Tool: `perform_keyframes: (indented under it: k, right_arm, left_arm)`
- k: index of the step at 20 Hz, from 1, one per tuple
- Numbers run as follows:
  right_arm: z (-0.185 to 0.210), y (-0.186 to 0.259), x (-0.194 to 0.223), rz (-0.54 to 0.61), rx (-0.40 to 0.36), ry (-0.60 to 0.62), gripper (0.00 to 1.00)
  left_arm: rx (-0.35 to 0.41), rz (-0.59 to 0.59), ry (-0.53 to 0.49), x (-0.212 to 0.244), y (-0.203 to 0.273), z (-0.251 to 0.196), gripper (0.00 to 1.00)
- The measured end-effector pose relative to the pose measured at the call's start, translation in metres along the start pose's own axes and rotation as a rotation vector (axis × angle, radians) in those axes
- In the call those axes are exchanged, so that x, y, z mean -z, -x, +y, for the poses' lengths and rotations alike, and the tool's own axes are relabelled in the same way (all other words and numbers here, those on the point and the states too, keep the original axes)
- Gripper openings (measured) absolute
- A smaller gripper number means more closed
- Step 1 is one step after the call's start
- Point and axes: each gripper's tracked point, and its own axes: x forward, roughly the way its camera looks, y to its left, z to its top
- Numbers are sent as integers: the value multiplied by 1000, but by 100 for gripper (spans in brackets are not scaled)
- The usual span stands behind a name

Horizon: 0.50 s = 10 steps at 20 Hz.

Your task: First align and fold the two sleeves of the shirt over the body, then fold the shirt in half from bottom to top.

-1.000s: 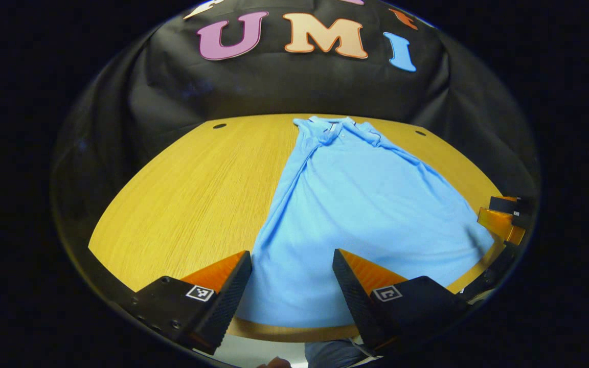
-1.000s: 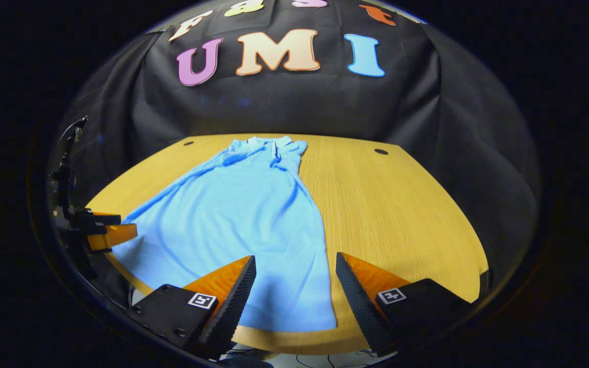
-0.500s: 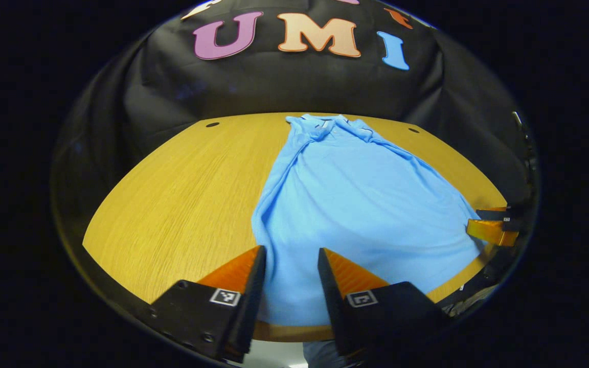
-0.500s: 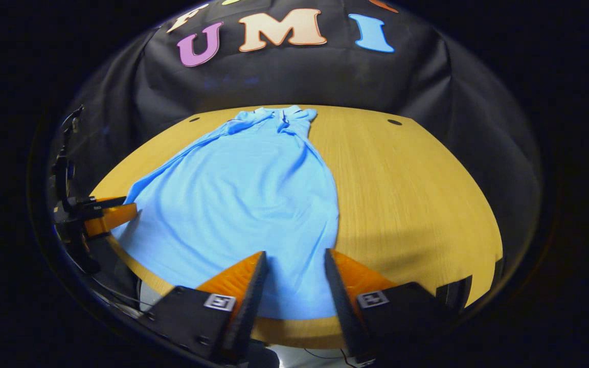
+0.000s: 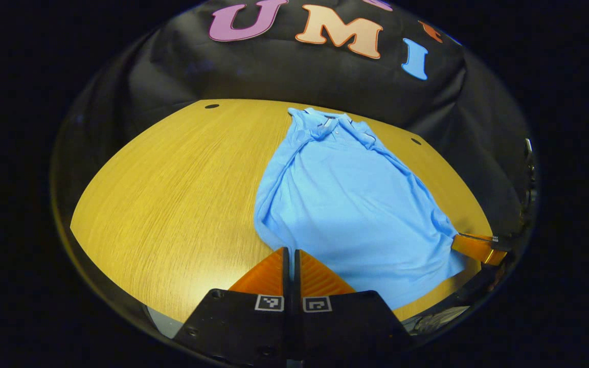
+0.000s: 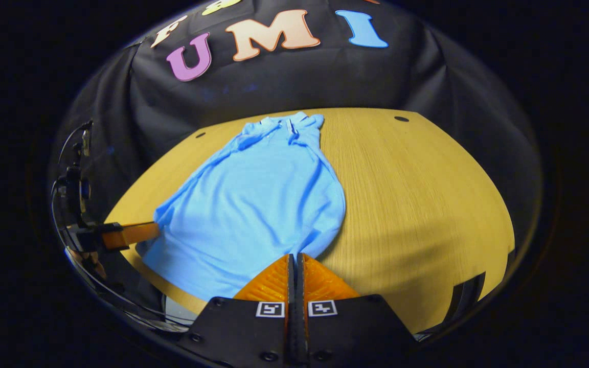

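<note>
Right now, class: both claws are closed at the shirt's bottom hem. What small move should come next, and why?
Probably lift both corners slightly and carry them toward the collar. The left claw and right claw each pinch the shirt, sleeves already folded in.

Shirt (image 5: 348, 204): light blue knit cloth, matt, soft, with shallow wrinkles near the hem and a folded collar. Table (image 5: 172, 189): wood-grain top, yellowish, smooth with a faint sheen, fine straight grain lines. Booth wall (image 6: 284, 87): black cloth, matt, loosely draped in folds.
</note>
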Motion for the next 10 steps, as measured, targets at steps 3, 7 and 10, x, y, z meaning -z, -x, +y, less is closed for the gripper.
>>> perform_keyframes:
  k: [3,7,10]
  right_arm:
    - [7,-6,-44,-57,-12,-1,2]
    - [21,-22,-105,-132,-27,-7,2]
    - [27,-39,-145,-181,-28,-16,2]
  left_arm:
    - [25,-37,6,-39,-4,-1,0]
    - [51,-91,11,-93,-19,-1,0]
    - [58,-122,19,-128,-35,2,0]
